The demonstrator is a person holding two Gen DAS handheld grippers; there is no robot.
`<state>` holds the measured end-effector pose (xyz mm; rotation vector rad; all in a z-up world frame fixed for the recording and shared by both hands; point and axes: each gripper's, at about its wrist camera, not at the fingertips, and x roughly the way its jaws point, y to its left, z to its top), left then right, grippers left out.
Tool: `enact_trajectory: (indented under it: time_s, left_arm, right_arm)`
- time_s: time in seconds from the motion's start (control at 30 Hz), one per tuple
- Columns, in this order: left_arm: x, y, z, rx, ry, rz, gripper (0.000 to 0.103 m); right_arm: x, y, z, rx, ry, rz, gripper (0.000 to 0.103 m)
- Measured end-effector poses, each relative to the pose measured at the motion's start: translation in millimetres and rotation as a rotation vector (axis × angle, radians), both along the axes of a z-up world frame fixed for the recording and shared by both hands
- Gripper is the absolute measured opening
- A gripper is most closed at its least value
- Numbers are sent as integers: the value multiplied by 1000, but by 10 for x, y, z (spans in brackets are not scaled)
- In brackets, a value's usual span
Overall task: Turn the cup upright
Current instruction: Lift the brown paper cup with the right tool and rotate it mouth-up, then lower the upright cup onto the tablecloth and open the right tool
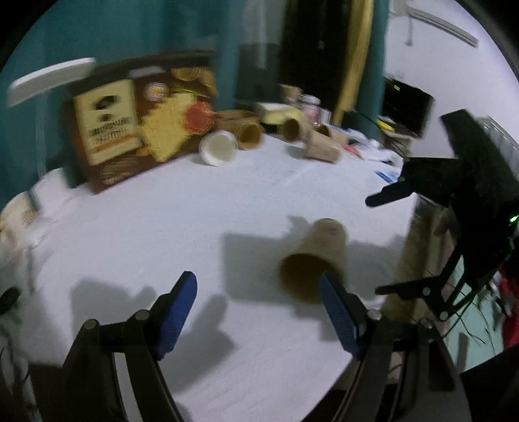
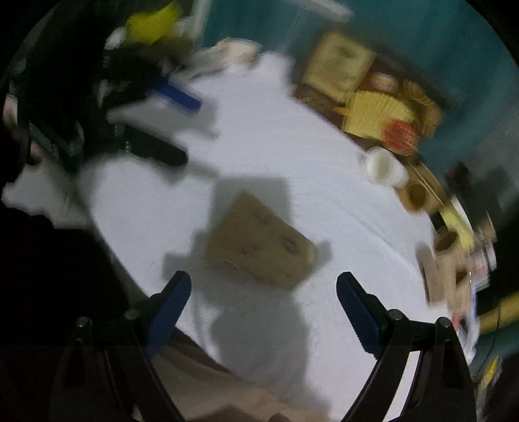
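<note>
A brown paper cup (image 1: 314, 256) lies on its side on the white table (image 1: 162, 227), its open mouth turned toward my left gripper. My left gripper (image 1: 258, 282) is open and empty; its right finger (image 1: 337, 305) is just in front of the cup's mouth. In the right wrist view the same cup (image 2: 259, 240) lies on its side just beyond my right gripper (image 2: 262, 282), which is open and empty. The right gripper also shows at the right of the left wrist view (image 1: 399, 240), and the left gripper at the upper left of the right wrist view (image 2: 181, 126).
Several more paper cups (image 1: 292, 136) and a white cup (image 1: 217, 147) lie at the table's far side beside a printed snack box (image 1: 136, 120). A teal curtain (image 1: 146, 26) hangs behind. The table edge (image 1: 363, 360) runs close on the right. Both views are blurred.
</note>
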<state>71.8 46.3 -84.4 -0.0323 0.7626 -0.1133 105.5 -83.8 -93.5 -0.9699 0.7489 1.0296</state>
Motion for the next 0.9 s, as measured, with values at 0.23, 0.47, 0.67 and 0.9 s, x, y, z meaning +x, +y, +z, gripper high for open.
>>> enact_trajectory:
  time_s: [0.23, 0.47, 0.67, 0.9]
  left_arm:
    - [-365, 436, -135, -73, -16, 144, 78]
    - [-516, 617, -263, -120, -19, 180, 78]
    - [-545, 752, -292, -142, -20, 193, 78]
    - [-546, 705, -353, -140, 4, 170, 78]
  right_arm:
    - [13, 338, -299, -232, -107, 203, 90]
    - [71, 483, -503, -418, -167, 341, 88]
    - [72, 622, -624, -506, -158, 403, 67]
    - [151, 743, -609, -499, -147, 404, 65]
